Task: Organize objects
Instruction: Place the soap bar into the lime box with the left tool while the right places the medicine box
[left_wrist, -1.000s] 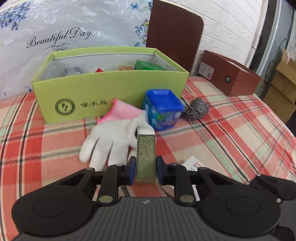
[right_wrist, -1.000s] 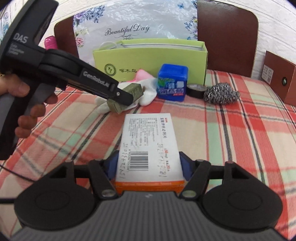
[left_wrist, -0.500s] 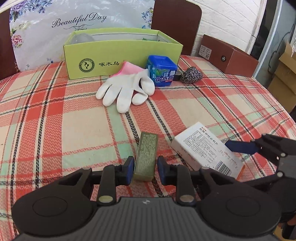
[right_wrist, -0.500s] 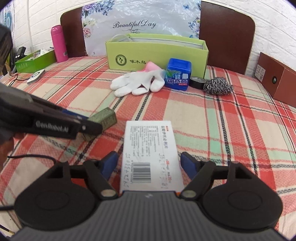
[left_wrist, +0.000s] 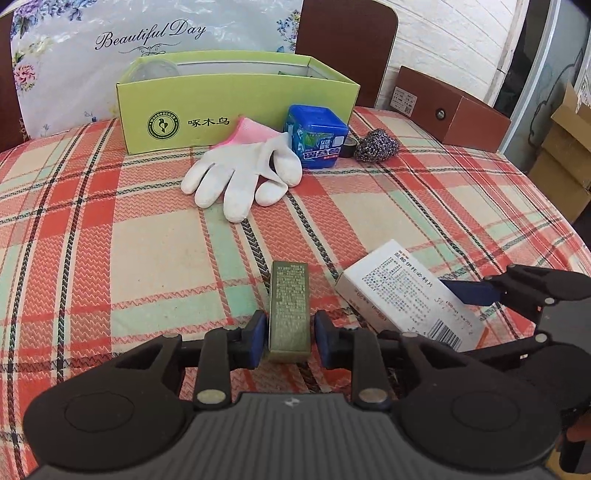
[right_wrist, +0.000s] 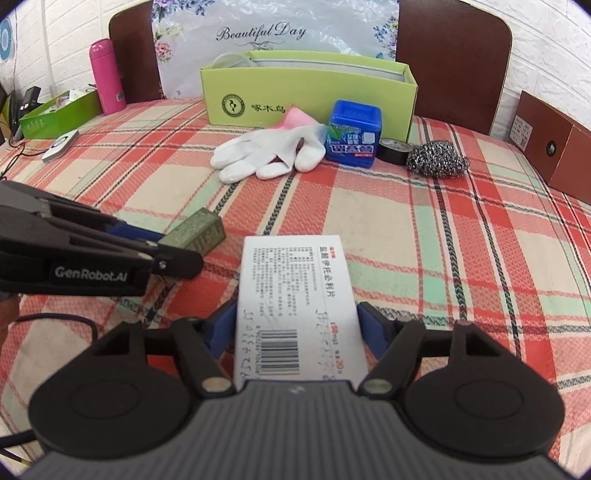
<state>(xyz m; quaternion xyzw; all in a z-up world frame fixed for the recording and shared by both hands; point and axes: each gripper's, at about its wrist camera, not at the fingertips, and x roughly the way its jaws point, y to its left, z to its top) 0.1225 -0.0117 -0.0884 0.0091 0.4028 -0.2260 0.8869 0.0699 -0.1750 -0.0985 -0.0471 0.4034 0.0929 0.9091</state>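
**A:** On the near part of the red-and-cream plaid tablecloth (left_wrist: 110, 240), in the left wrist view, we find the left gripper (left_wrist: 289, 328) drawn back from the open lime-green cardboard box (left_wrist: 236, 107), which it was close to a second ago.

**B:** The slim olive-green carton (left_wrist: 290, 295) has come back with it. The carton lies flat on the cloth, and the jaws stand just off its sides, so we take it as let go.

**A:** Then it isn't filed yet. We judge that sorting into the box remains to be done.

**B:** In the right wrist view, the right gripper (right_wrist: 295, 321) has just been closing its jaws. The flat white medicine carton with a barcode (right_wrist: 295, 295) sits between them, clenched at its long sides.

**A:** It looks crisp, with its printed face up. It sits just beside the olive carton, and both are well apart from the green box.
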